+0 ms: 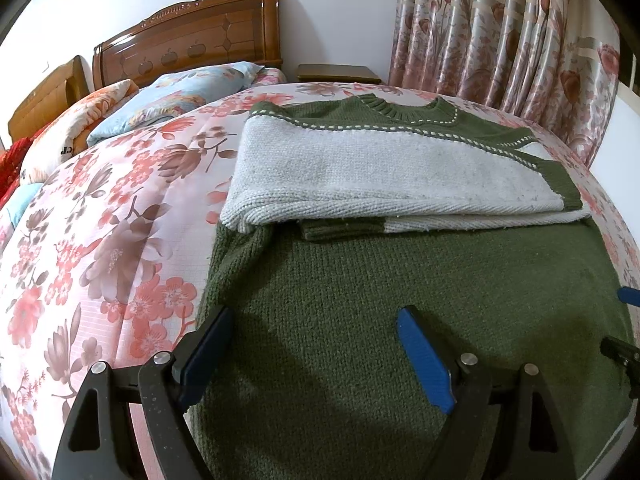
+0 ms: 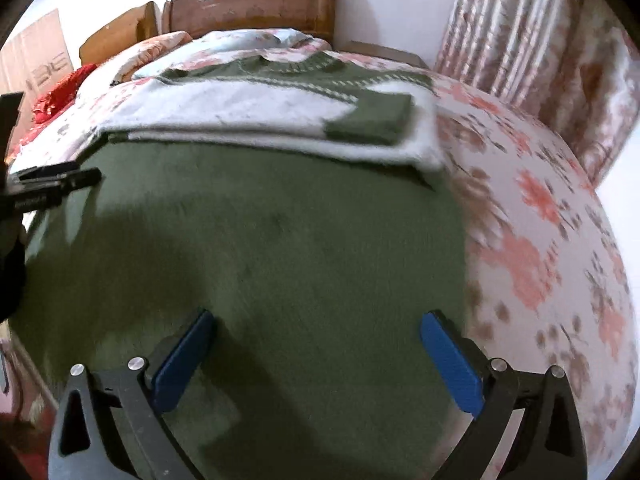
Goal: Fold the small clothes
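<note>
Bed [image 1: 100,240] with flowery cover, one green and white sweater [image 1: 400,280] lying flat on it with sleeves folded across the chest, two pillows [image 1: 176,96] by the headboard, left gripper [image 1: 316,340] and right gripper [image 2: 316,344] above the green hem, jaws wide apart, holding nothing

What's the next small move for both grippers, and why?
Probably lower both and pinch the sweater's near hem. The sleeves already lie folded across the chest, the green body lies flat and unfolded, and the left gripper and right gripper hover open over its two near sides, holding nothing.
</note>
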`<state>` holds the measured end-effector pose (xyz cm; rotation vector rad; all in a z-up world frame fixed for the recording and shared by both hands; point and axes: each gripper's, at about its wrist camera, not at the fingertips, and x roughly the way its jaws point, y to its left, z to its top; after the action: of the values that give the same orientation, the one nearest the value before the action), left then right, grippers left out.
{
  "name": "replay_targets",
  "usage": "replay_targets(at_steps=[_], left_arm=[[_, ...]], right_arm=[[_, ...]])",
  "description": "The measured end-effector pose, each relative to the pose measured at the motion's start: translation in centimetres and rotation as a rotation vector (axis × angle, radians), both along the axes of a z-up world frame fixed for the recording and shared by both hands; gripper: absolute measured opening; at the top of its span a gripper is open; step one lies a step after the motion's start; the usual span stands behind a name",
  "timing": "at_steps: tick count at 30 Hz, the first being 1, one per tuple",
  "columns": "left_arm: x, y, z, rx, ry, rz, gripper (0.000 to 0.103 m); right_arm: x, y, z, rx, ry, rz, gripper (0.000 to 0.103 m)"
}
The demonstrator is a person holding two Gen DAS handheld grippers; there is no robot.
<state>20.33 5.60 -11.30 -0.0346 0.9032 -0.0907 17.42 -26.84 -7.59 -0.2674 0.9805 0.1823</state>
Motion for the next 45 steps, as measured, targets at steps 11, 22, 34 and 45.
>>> replay_targets(at_steps=[11, 22, 34, 45], left_arm=[[0.0, 0.0, 0.0, -0.001, 0.000, 0.000, 0.086], [-0.9, -0.2, 0.1, 0.014, 0.006, -0.012, 0.086], [-13.9, 4.4, 0.3, 0.050, 0.002, -0.072, 0.082], [-20.7, 9.5, -3.1, -0.572, 0.140, -0.141, 0.076]], right_arm=[[-4.0, 7.1, -0.9, -0.034, -0.081, 0.190, 0.103], [-6.1, 2.1, -0.8, 0.019, -0.019, 0.152, 0.103], [-11.4, -2.8, 0.3, -0.056, -0.054, 0.085, 0.103], [-16.3, -12.2, -2.1, 0.523, 0.036, -0.133, 0.103]])
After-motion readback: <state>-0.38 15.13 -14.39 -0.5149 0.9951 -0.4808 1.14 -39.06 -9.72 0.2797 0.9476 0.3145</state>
